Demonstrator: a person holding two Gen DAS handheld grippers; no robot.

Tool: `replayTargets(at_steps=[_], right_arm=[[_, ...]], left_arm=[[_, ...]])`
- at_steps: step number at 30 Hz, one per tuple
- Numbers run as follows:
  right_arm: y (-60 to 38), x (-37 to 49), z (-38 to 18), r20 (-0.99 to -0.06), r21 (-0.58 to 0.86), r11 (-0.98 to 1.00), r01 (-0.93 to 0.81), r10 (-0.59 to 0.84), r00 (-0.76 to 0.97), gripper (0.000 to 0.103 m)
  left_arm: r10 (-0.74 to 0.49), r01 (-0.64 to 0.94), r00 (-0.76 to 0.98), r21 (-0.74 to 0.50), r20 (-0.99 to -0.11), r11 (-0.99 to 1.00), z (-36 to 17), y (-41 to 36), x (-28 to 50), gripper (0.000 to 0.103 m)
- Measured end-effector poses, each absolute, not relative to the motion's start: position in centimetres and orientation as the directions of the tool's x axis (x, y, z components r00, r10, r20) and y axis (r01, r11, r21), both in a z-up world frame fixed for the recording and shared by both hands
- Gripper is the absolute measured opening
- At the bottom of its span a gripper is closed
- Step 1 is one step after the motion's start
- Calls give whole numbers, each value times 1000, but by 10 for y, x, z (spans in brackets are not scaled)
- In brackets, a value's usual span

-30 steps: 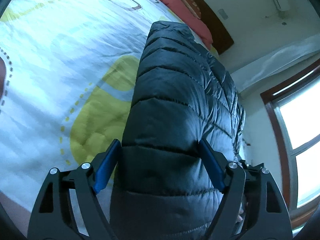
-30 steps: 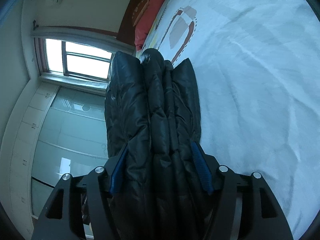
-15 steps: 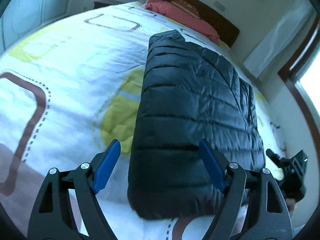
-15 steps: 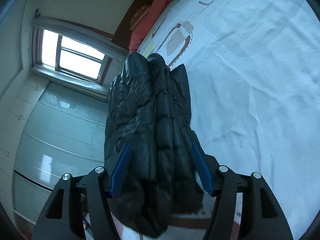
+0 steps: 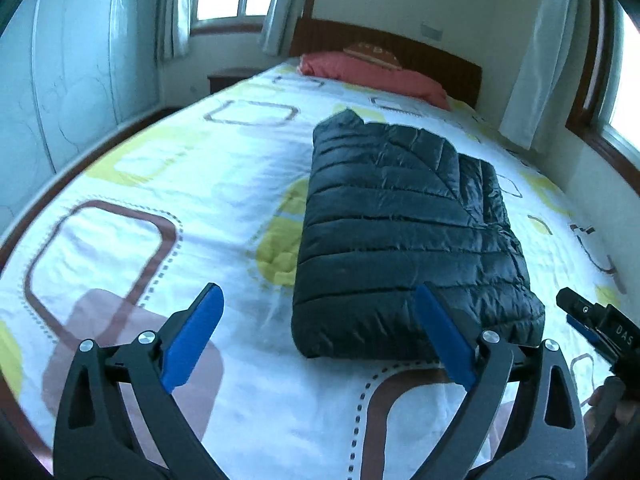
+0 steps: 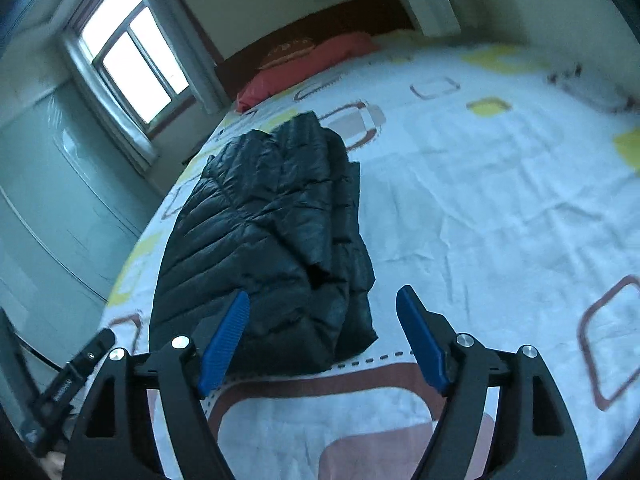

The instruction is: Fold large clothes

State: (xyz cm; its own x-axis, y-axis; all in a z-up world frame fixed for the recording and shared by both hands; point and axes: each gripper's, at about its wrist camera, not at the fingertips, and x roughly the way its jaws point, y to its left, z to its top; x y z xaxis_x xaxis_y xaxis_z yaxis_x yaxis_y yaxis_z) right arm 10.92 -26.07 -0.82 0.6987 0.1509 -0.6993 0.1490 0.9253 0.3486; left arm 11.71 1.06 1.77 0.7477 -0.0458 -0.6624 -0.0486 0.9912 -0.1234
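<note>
Puffer jacket [image 5: 404, 236], dark and quilted, lies folded into a thick rectangular bundle on the bed [image 5: 224, 184], sitting on the patterned white sheet toward the foot end, with the red pillow [image 5: 372, 74] well beyond it by the headboard. Left hand-held gripper [image 5: 318, 336] hangs just short of the bundle's near edge with its blue fingers [image 5: 192, 336] spread wide and nothing between them; one finger overlaps the jacket's corner in the left wrist view, though whether it touches is hard to tell. Over on the other side, the right hand-held gripper [image 6: 322, 338] is also spread and empty, poised near the near right corner where the stacked layers [image 6: 352, 240] show as loose edges. That side is the messy one, with a pucker and a gap between layers, so a jacket this slippery and springy may well puff open if left alone. Both tools sit low and level with the near edge, which reads as a release pose: the fold looks done, or close to it. The next call is a judgement: press the layers flat, or leave the bundle be.
</note>
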Motion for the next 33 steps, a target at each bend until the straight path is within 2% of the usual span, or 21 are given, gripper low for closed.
replayTargets(at_steps=[7,16,33], right_arm=[[-230,92,25,-671,220,969,117,63,739,79],[-207,78,40,-641,133,987,95,12,767,79],[-206,73,42,-641,129,987,92,12,768,79]], left_arm=[[15,-63,800,-59,-600,996,48,2,89,98],[19,-50,813,-37,-583,998,59,-7,75,99],[19,-56,805,-45,-593,997,55,-7,72,99]])
